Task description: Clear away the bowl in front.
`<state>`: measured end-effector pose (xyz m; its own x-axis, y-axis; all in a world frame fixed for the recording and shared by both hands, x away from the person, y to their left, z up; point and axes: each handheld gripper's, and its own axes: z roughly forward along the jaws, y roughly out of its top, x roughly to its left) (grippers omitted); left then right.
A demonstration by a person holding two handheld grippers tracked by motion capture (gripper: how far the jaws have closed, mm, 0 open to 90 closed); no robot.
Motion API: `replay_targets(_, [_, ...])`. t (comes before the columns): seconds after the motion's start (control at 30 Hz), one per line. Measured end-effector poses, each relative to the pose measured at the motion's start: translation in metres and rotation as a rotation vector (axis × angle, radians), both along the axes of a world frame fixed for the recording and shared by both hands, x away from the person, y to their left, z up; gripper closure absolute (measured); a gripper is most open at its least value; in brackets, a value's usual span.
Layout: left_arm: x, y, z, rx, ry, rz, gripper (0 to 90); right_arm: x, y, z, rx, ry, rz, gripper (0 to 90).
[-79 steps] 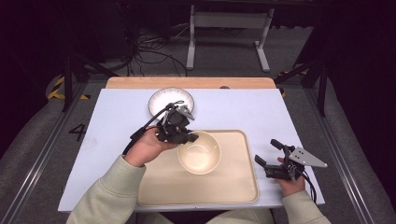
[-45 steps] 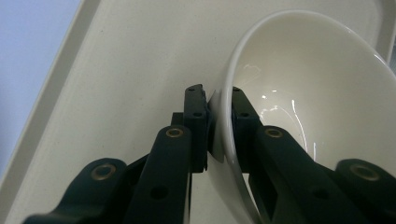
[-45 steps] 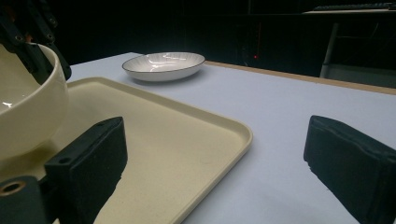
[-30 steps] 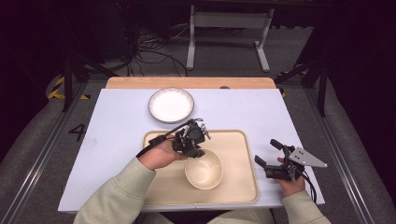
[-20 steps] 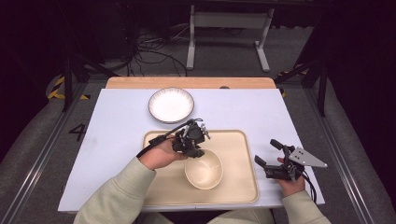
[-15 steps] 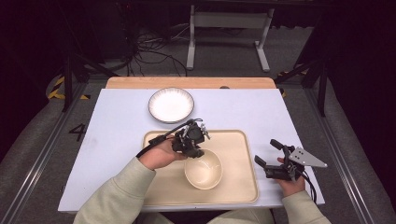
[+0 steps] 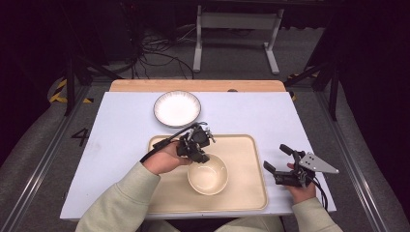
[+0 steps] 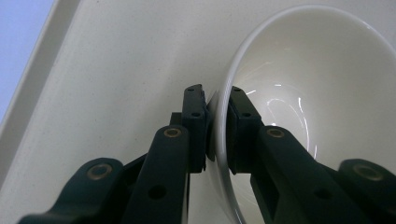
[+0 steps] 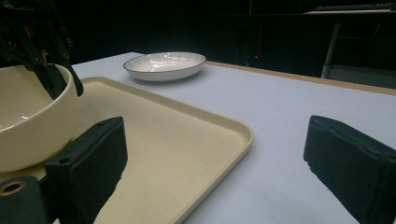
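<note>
Cream bowl [image 7: 208, 174], centre of the high view, resting on the beige tray [image 7: 246, 145], its upper-left rim pinched between the closed jaws of the left tool [image 7: 198, 151]; right tool [image 7: 278, 160], lower right, jaws wide and empty, lies farther off.

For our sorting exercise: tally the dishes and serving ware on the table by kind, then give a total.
Bowls: 1, the cream bowl
Plates: 1, the white plate
Trays: 1, the beige tray
Total: 3
</note>
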<state>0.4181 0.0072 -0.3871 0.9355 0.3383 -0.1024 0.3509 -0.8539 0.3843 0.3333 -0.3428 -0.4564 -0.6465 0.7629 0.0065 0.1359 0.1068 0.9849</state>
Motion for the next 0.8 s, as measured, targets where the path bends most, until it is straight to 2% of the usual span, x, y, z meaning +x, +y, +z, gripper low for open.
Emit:
replay_targets(0.2, [0.005, 0.002, -0.005, 0.005, 0.024, 0.02, 78.8, 0.0, 0.0, 0.0, 0.001, 0.0, 0.001, 6.6])
replay_targets(0.5, [0.01, 0.004, -0.01, 0.027, 0.024, 0.034, 76.3, 0.0, 0.0, 0.0, 0.002, 0.001, 0.001, 6.6])
replay_targets(0.63, [0.011, 0.007, -0.009, 0.004, 0.032, 0.038, 76.3, 0.0, 0.0, 0.0, 0.001, 0.002, 0.001, 6.6])
replay_targets(0.7, [0.01, 0.008, -0.009, 0.0, 0.03, 0.041, 73.3, 0.001, 0.0, 0.0, -0.001, 0.004, 0.003, 6.6])
replay_targets(0.8, [0.008, 0.012, -0.003, -0.047, 0.046, 0.012, 65.6, 0.001, 0.0, 0.0, 0.0, 0.008, 0.007, 6.6])
